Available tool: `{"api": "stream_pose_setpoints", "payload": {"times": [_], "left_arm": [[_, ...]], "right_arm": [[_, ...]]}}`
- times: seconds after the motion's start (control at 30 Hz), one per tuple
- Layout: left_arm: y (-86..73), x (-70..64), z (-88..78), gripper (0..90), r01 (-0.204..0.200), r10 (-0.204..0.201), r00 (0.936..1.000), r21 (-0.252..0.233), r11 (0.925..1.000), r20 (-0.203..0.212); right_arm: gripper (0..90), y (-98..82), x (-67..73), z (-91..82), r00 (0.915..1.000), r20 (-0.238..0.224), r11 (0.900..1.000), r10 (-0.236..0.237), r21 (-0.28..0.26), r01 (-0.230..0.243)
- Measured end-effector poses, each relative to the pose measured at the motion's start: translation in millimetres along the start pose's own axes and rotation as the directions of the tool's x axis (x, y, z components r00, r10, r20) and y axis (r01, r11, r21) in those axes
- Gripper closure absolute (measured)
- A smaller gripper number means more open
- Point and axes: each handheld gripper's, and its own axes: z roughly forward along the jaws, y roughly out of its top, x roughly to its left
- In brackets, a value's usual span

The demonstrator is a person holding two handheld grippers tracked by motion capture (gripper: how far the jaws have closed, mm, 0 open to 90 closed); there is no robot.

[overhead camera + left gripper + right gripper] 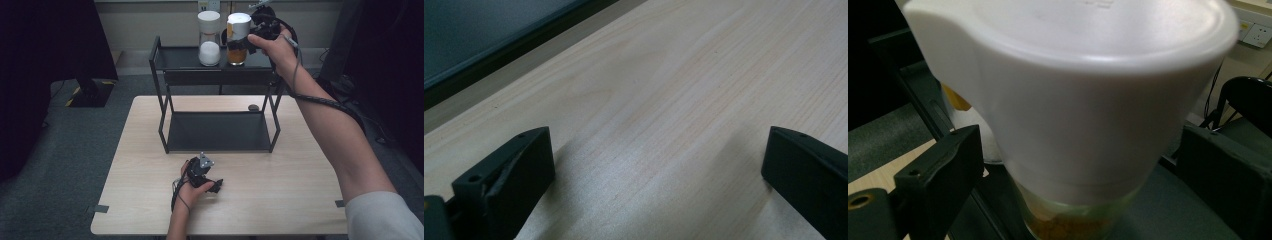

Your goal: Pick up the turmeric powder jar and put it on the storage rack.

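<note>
- Bench point(300, 200): light wood top with a black two-tier rack point(218, 75) standing at its far side.
- Rack top shelf: two white-lidded jars side by side, upright. The left jar point(209, 39) holds white contents; the orange-filled jar point(238, 37) stands just right of it.
- Right gripper point(250, 44): up at the orange-filled jar point(1073, 115), fingers point(938, 170) spread on either side of the jar. No earlier look; contact with the pads appears absent, though the close view is blurred.
- Left gripper point(202, 175): resting low on the bench point(664, 100) near its front edge, fingers point(519, 165) wide apart, nothing between them.
</note>
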Motion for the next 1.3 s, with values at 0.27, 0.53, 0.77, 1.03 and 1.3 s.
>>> {"api": "stream_pose_setpoints", "payload": {"times": [0.27, 0.53, 0.77, 1.03, 1.3], "left_arm": [[0.0, 0.0, 0.0, 0.0, 0.000, 0.000, 1.0000, 0.000, 1.0000, 0.000], [-0.1, 0.0, 0.0, 0.0, 0.000, 0.000, 1.0000, 0.000, 1.0000, 0.000], [-0.1, 0.0, 0.0, 0.0, 0.000, 0.000, 1.0000, -0.001, 1.0000, 0.000], [-0.2, 0.0, 0.1, 0.0, 0.001, -0.001, 1.0000, -0.001, 1.0000, 0.000], [0.0, 0.1, 0.0, 0.0, -0.001, 0.001, 1.0000, 0.000, 1.0000, 0.000]], "right_arm": [[0.8, -6.6, 1.4, -13.1, 1.0000, 0.003, 1.000, -0.009, -0.016, 0.009], [0.8, -18.1, 4.3, -20.0, 0.9999, -0.011, 1.000, 0.002, -0.028, -0.003], [0.8, -28.9, 8.4, -25.0, 0.9998, -0.018, 0.999, 0.008, -0.045, -0.009], [0.8, -41.6, 11.6, -28.8, 0.9991, -0.042, 0.998, 0.009, -0.058, -0.011], [0.8, -53.7, 15.7, -31.8, 0.9974, -0.072, 0.998, 0.004, -0.068, -0.009]]}}
